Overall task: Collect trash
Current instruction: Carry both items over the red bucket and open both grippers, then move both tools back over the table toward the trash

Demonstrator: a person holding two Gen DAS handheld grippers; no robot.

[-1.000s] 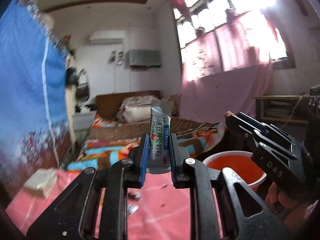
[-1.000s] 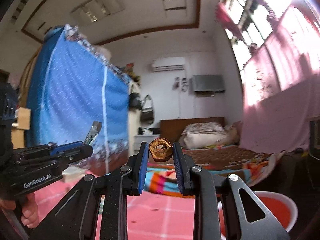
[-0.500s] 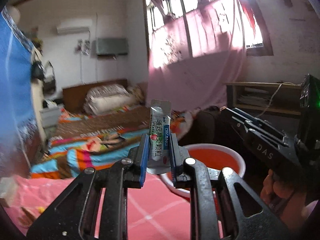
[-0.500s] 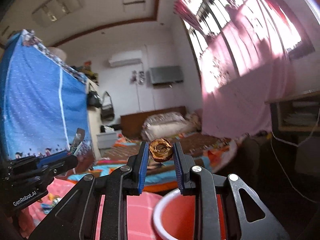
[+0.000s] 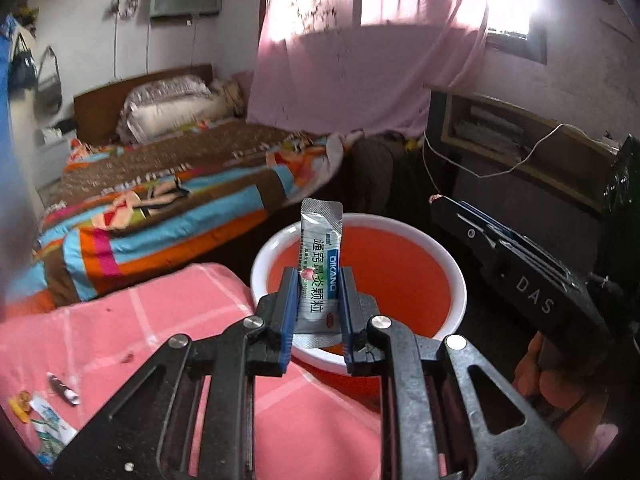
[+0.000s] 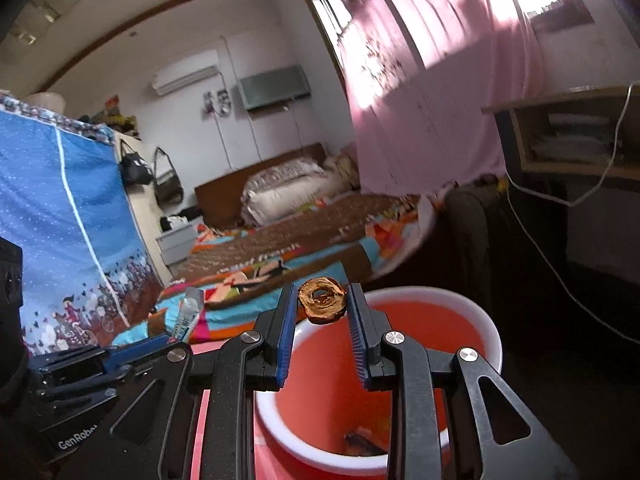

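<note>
left wrist view showed the left gripper (image 5: 318,308) clamped narrowly on a silver sachet (image 5: 320,264), its blue pads pressing both long edges so the packet stood upright between them. beyond it sat the orange basin (image 5: 456,272) with its white rim, just past the edge of the pink checked cloth (image 5: 120,344). the sachet appeared to hang above the near rim rather than over the middle. a few scraps of litter (image 5: 44,416) lay on the cloth at the lower left, not yet collected.

the right wrist view showed the right gripper (image 6: 322,312), also nearly closed, pinching a brown dried ring (image 6: 322,306) by its sides. it hung over the basin (image 6: 486,328), where a dark scrap (image 6: 362,442) already lay at the bottom. the left gripper (image 6: 176,340) and its sachet (image 6: 188,316) were visible at the lower left of that view, close alongside.

the likely risks were these: a release near the rim could send the light sachet onto the cloth or floor, since a flat packet flutters. the ring, held only at two small points, might slip out sideways early or bounce off the rim. with both tools crowded at one side of the basin, they could knock together and jar either grip loose.
</note>
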